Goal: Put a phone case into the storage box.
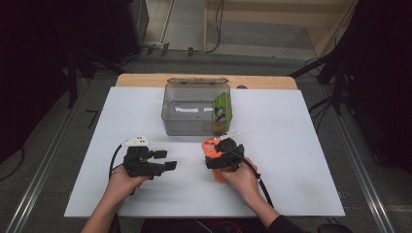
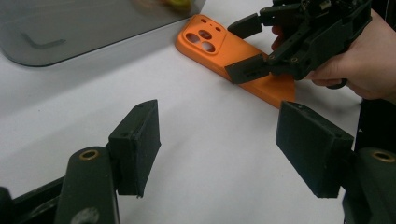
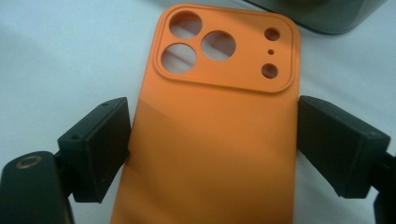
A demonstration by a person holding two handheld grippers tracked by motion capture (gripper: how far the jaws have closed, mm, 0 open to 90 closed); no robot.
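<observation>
While the right gripper (image 3: 212,154) straddles the orange case (image 3: 219,140), its pads sit at both long edges; whether they press is unclear. Flat on the white table (image 1: 291,145), the case lies before a clear bin (image 1: 194,114). Left gripper (image 2: 224,144) jaws stand apart, empty. No writing is legible.

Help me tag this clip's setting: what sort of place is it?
Probably a lab or recording studio: a white table among dark stands and floor cables, with a clear bin set out.
</observation>
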